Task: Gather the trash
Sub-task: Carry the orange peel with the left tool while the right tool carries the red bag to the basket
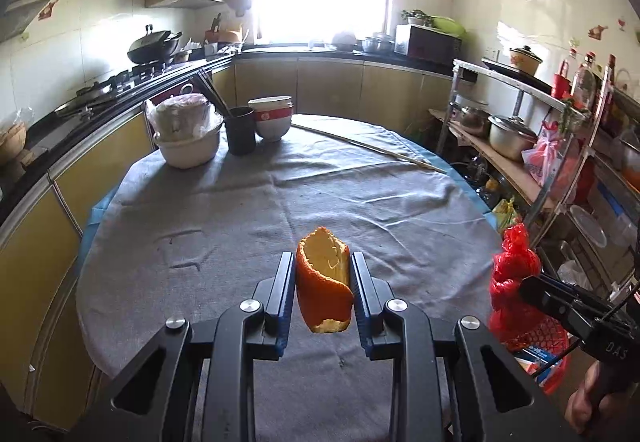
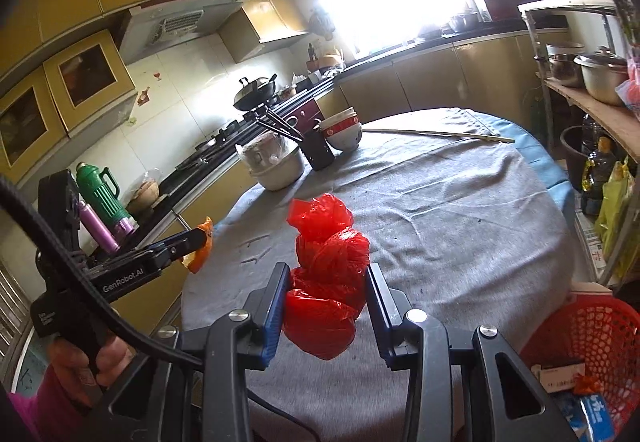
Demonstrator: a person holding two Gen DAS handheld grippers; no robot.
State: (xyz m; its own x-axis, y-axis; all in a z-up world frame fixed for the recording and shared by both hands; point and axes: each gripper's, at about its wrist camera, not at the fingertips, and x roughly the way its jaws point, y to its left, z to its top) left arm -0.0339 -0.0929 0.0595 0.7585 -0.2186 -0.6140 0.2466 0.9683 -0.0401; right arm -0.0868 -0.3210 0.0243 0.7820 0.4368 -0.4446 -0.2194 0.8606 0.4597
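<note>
My left gripper (image 1: 323,262) is shut on a curled orange peel (image 1: 324,282) and holds it above the grey-clothed table (image 1: 240,226). In the right wrist view the left gripper (image 2: 200,242) shows at the left with the peel (image 2: 201,251). My right gripper (image 2: 327,276) is shut on a crumpled red plastic bag (image 2: 326,278) above the table's near edge. The bag also shows in the left wrist view (image 1: 514,274), at the right. A red mesh trash basket (image 2: 596,330) holding some packaging stands low at the right, beside the table.
At the table's far end stand a wrapped bowl stack (image 1: 186,134), a black chopstick holder (image 1: 240,130), red-and-white bowls (image 1: 274,118) and a long stick (image 1: 372,148). A metal shelf with pots (image 1: 516,138) lines the right. Counter and stove (image 1: 120,82) run along the left.
</note>
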